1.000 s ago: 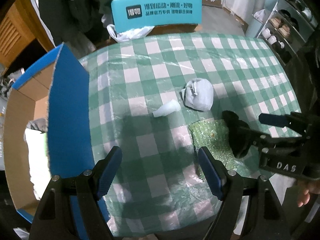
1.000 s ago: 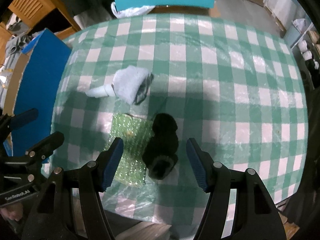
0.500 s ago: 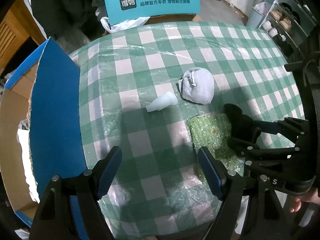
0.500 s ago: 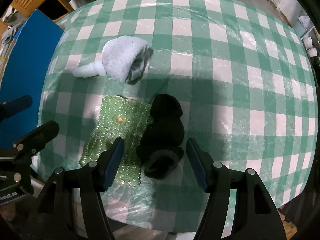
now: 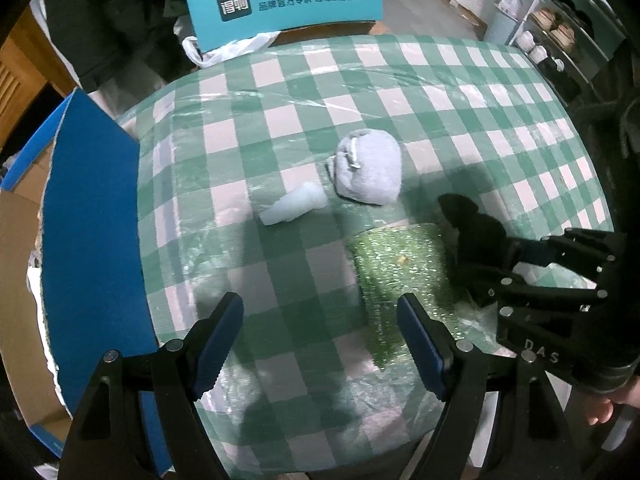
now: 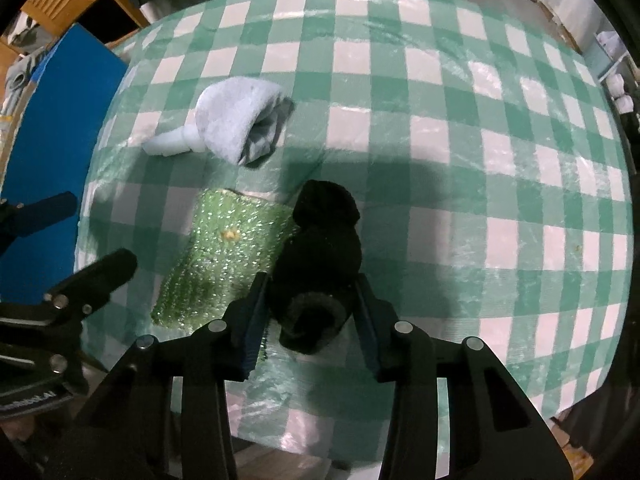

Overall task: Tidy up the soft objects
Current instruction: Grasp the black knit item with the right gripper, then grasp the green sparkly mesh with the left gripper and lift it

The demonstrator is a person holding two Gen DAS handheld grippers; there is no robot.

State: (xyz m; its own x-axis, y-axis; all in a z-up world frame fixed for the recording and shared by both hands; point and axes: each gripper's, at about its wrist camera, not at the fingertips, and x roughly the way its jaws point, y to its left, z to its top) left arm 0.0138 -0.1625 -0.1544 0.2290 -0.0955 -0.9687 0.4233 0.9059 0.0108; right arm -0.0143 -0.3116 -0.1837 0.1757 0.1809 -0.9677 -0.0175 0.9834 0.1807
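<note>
A black rolled sock lies on the green checked table, partly over a green bubble-wrap sheet. My right gripper has both jaws pressed against the sock's near end. The sock and the right gripper also show in the left wrist view. A grey rolled sock and a small white foam piece lie further back. My left gripper is open and empty above the table's near side, left of the bubble wrap.
A blue-sided cardboard box stands open at the table's left edge, with white and grey items inside. A teal chair back with a white plastic bag stands behind the table. Shelves with shoes are at the far right.
My right gripper moved forward and down over the black sock and its jaws closed onto it. My left gripper shifted slightly right, away from the box, and stayed open.
</note>
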